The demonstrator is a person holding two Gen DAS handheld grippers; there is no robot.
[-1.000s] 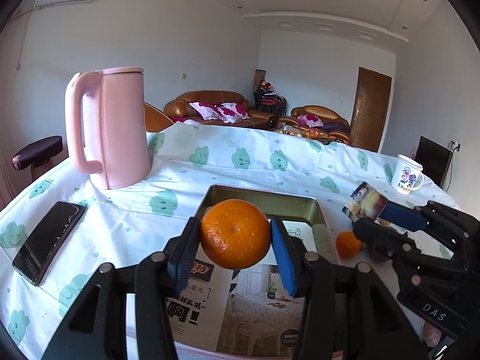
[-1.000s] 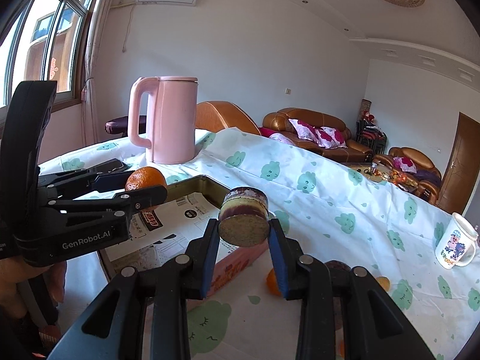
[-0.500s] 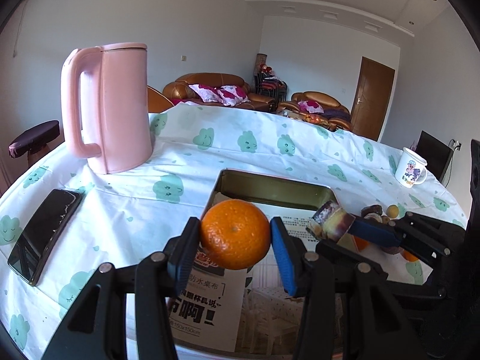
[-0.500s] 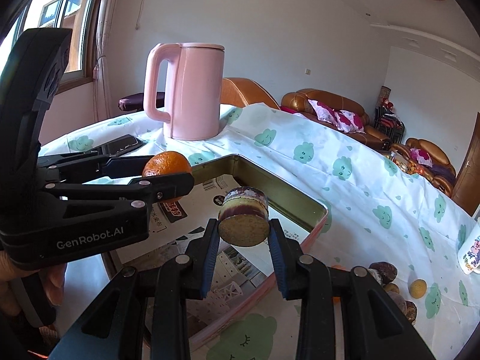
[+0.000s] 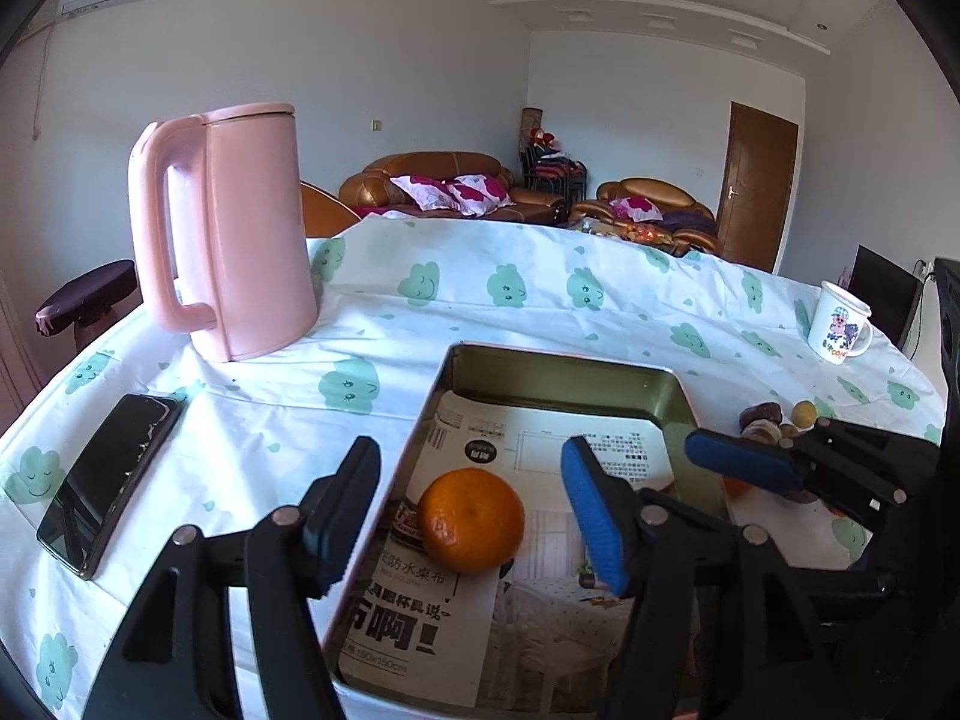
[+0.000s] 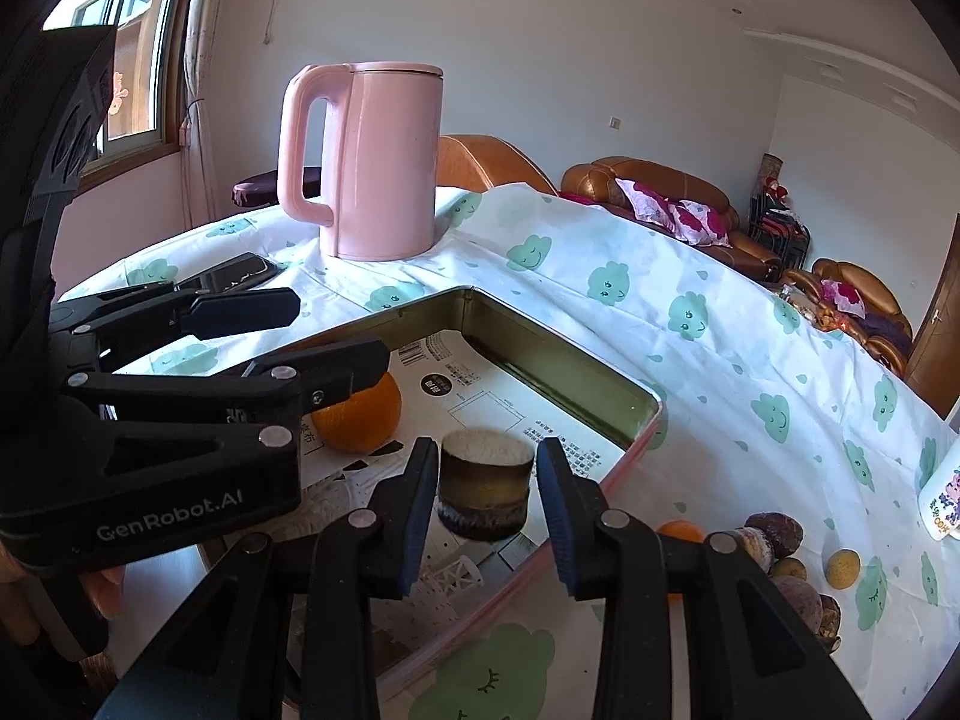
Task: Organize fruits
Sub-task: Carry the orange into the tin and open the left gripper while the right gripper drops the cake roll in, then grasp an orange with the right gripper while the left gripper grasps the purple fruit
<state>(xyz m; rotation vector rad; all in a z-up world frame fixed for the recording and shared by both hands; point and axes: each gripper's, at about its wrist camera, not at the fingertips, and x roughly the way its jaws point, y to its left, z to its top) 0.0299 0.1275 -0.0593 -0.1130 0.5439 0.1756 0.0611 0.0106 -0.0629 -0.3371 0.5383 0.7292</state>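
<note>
Both tongs hang over the near part of the metal tray [image 5: 687, 402]. My left gripper [image 5: 474, 507] stands spread wide, pads clear of the orange [image 5: 471, 519] on either side; half a second ago it was pinching that orange above the tray. Now the orange sits on the printed paper lining [image 5: 420, 618] near the tray's left wall, round, bright and whole, with a small dimple on top.

My right gripper [image 6: 486, 483] is parted a little around the cut fruit piece [image 6: 485, 489]. That piece stands upright on the lining, pale on its flat top, brown and purplish down the side. I see slim gaps between it and both pads, so I read it as let go, whereas earlier it was clamped and held up in the air. It stands just right of the orange, apart from it, close to the tray's near right rim.

Room to move: the far half of the tray shows only paper, and its walls rise low all round. Right of the tray, on the cloud-print tablecloth [image 5: 540, 324], lies a loose cluster of small fruits [image 6: 780, 546], dark, orange and yellow ones together. Left of the tray lies a phone [image 5: 111, 480]; beyond it stands a pink kettle [image 5: 234, 228], and a mug [image 5: 840, 330] sits at the table's far right edge.
</note>
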